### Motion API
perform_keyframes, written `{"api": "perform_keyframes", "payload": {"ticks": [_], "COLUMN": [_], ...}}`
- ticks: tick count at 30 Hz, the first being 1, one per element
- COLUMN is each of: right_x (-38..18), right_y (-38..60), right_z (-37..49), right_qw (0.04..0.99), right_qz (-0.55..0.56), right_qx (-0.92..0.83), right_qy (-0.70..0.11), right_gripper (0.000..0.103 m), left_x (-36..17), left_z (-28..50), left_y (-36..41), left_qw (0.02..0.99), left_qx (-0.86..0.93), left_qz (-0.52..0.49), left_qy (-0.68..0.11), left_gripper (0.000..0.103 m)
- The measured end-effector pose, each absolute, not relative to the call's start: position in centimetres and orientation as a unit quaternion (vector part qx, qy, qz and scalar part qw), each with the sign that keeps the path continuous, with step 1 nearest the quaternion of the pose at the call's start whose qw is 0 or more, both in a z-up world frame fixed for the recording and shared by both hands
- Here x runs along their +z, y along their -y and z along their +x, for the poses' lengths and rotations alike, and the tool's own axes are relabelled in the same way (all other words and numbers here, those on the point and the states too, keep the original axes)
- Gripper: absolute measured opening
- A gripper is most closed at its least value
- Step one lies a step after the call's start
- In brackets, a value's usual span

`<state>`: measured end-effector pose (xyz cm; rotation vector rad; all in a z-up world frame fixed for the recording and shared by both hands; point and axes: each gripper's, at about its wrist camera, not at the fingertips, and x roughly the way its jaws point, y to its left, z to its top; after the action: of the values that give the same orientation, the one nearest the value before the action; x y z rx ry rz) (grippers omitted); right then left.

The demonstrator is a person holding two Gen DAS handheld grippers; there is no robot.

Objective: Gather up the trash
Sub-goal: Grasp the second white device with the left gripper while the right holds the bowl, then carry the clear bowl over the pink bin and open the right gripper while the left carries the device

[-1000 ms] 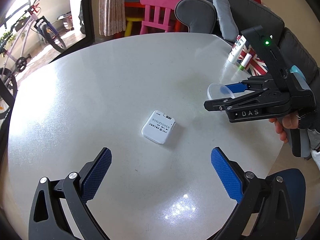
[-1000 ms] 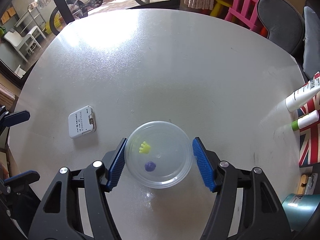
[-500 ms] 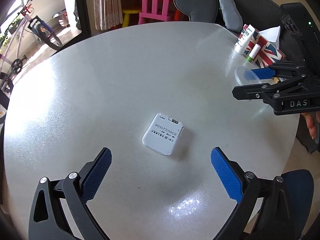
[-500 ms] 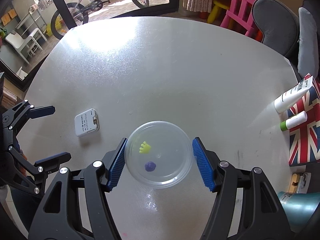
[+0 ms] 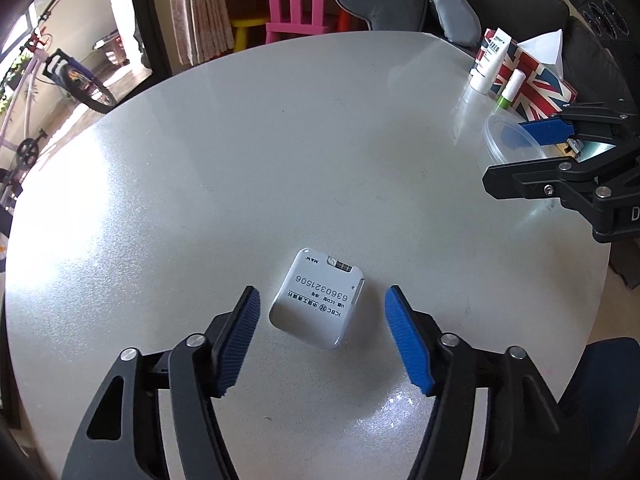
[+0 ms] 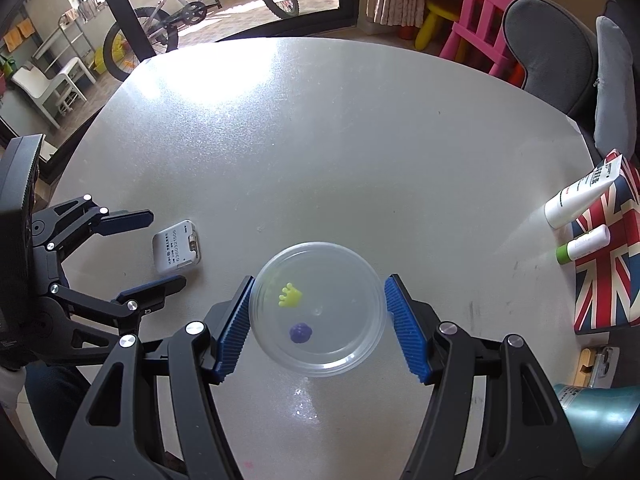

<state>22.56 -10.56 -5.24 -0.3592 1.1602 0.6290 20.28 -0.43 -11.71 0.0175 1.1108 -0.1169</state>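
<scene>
A small white card-like device [image 5: 318, 299] with printed digits lies flat on the round grey table [image 5: 280, 140]. My left gripper [image 5: 322, 336] is open with a blue pad on either side of it, apart from it; the device also shows in the right wrist view [image 6: 176, 246]. My right gripper [image 6: 318, 322] is shut on a clear round plastic container [image 6: 320, 304] holding a yellow piece [image 6: 290, 295] and a purple piece [image 6: 300, 333]. The container [image 5: 508, 140] shows at the right edge of the table in the left wrist view.
A Union Jack tissue box [image 5: 532, 80] with a white tube [image 5: 490, 60] and a green-capped stick [image 5: 509, 91] stands at the table's right edge. A teal can [image 6: 596, 412] is near right. Chairs, a pink chair [image 5: 296, 4] and a bicycle [image 6: 192, 12] surround the table.
My left gripper has moved forward over the white device and its jaws have narrowed around it. My right gripper, still holding the container, has drawn back toward the right table edge.
</scene>
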Motion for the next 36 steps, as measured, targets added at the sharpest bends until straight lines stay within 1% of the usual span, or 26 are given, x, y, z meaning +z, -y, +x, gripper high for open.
{"api": "perform_keyframes", "payload": {"ticks": [1, 2, 5, 13, 24, 36], "right_x": [-5.2, -5.2, -5.1, -5.3, -4.5, -3.4], "right_y": [10.6, 10.6, 10.5, 10.4, 10.9, 12.9], "right_z": [22.6, 22.6, 22.6, 22.3, 20.6, 15.2], "right_qw": [0.775, 0.775, 0.776, 0.778, 0.793, 0.805], "right_qz": [-0.166, -0.165, -0.166, -0.165, -0.164, -0.160], "right_qx": [0.291, 0.292, 0.292, 0.294, 0.296, 0.317], "right_qy": [-0.536, -0.535, -0.534, -0.529, -0.507, -0.475], "right_gripper": [0.065, 0.065, 0.065, 0.065, 0.065, 0.065], "left_x": [-11.9, -11.9, -11.7, -11.2, -8.8, -6.5], "left_z": [20.3, 20.2, 20.1, 19.6, 16.4, 11.5], "left_y": [0.5, 0.5, 0.4, -0.4, -1.5, -1.2], "left_qw": [0.847, 0.848, 0.848, 0.849, 0.862, 0.877], "left_qx": [-0.054, -0.052, -0.051, -0.035, -0.013, -0.007], "left_qz": [0.011, 0.012, 0.008, -0.003, -0.024, -0.029], "left_qy": [-0.529, -0.527, -0.528, -0.527, -0.507, -0.480], "left_gripper": [0.049, 0.046, 0.043, 0.042, 0.042, 0.042]}}
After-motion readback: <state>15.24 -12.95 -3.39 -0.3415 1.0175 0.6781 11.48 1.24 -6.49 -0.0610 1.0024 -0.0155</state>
